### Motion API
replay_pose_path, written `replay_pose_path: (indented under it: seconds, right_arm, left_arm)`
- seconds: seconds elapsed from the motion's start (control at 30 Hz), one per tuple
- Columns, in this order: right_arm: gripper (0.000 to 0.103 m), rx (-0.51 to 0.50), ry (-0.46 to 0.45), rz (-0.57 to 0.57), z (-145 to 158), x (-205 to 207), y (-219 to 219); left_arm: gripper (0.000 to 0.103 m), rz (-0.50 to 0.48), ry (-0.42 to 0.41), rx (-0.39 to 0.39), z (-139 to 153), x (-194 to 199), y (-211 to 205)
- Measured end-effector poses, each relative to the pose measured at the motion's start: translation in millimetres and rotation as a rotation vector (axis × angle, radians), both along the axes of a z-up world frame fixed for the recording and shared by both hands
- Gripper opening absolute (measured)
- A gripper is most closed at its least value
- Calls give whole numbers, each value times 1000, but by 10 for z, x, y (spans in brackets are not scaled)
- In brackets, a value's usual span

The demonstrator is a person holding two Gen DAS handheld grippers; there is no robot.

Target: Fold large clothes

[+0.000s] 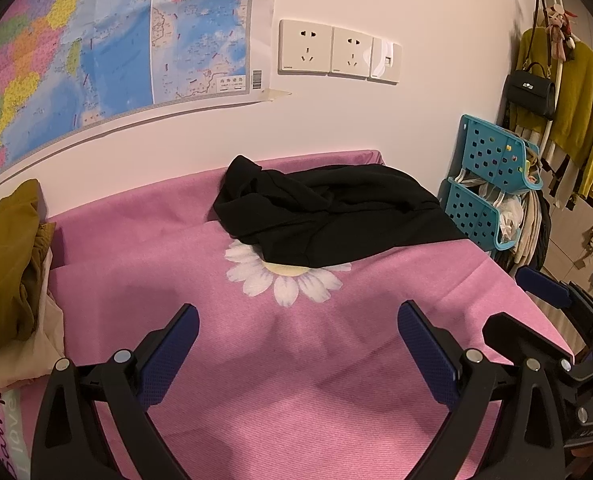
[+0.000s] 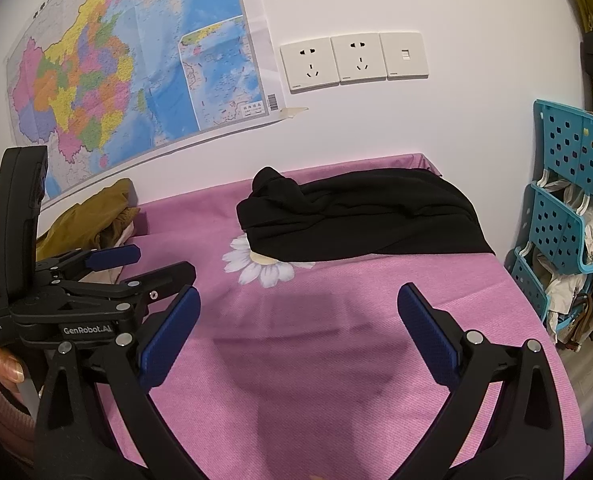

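A large black garment (image 1: 328, 212) lies crumpled in a heap at the far end of the pink cloth-covered table (image 1: 256, 360), partly over a printed daisy (image 1: 284, 280). In the right wrist view the black garment (image 2: 360, 216) sits far ahead near the wall. My left gripper (image 1: 298, 322) hovers open over bare pink cloth, well short of the garment, nothing between its blue pads. My right gripper (image 2: 298, 304) is also open and empty above the pink table (image 2: 316, 380). Each gripper shows at the edge of the other's view: the right gripper (image 1: 516, 304), the left gripper (image 2: 164, 258).
A pile of mustard and cream clothes (image 1: 12, 264) lies at the table's left end. Blue perforated baskets (image 1: 492, 184) stacked with items stand right of the table, beside a coat rack (image 1: 564, 112) with a yellow garment and black bag. A map (image 1: 96, 52) and wall sockets (image 1: 336, 50) are behind.
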State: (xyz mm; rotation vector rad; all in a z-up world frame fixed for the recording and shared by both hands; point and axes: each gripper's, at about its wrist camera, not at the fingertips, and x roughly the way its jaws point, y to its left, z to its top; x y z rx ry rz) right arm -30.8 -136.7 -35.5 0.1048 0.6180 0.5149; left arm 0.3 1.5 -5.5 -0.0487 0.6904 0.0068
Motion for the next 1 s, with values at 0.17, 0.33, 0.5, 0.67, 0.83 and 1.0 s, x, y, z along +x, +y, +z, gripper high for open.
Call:
replay_pose_path:
  seconds: [0.17,0.33,0.5,0.67,0.83,1.0]
  right_arm:
    - [97,-4,2,3,4,8,22]
    - [97,-6,0,8,15,28,29]
    - [97,-11,-3,13,20,62,36]
    - [97,-17,-1,17,11,88,66]
    - [97,-28,7,28,-16,135,104]
    - [97,-45,4,37,-20,207,126]
  left_arm:
    - [96,1,3,-2,-15,2,3]
    - [96,7,10,-2,-16,15,14]
    - [96,6,13,4,-17,39,14]
    - [96,4,20,2,-24,65,17]
    - [96,6,27,7,-42,91,19]
    - [96,17,49,-2,-75,157,65]
